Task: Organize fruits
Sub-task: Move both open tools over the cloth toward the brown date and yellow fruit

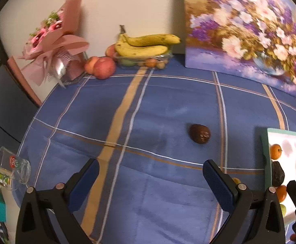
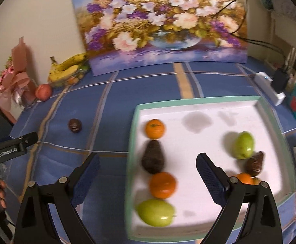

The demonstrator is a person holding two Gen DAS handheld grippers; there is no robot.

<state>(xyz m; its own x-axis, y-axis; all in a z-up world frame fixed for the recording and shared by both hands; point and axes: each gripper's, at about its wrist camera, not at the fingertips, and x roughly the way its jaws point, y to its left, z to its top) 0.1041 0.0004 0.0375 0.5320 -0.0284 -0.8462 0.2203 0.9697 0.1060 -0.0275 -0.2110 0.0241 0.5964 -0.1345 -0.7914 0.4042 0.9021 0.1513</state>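
Fruit left out on the cloth

Both tongs gape empty. Left gripper (image 1: 151, 172) hangs short of the dark round fruit (image 1: 200, 133) lying alone on the blue tablecloth (image 1: 127, 193); right gripper (image 2: 148, 169) hovers over the tray (image 2: 132, 122). Next, probably: reach forward, close on it, carry it across.

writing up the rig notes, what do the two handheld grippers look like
Both the left gripper and right gripper have black angular frames with silver pivot bolts and dark blue textured pads. Seen from the right wrist, the left one's black body carries white GenRobot.AI lettering.
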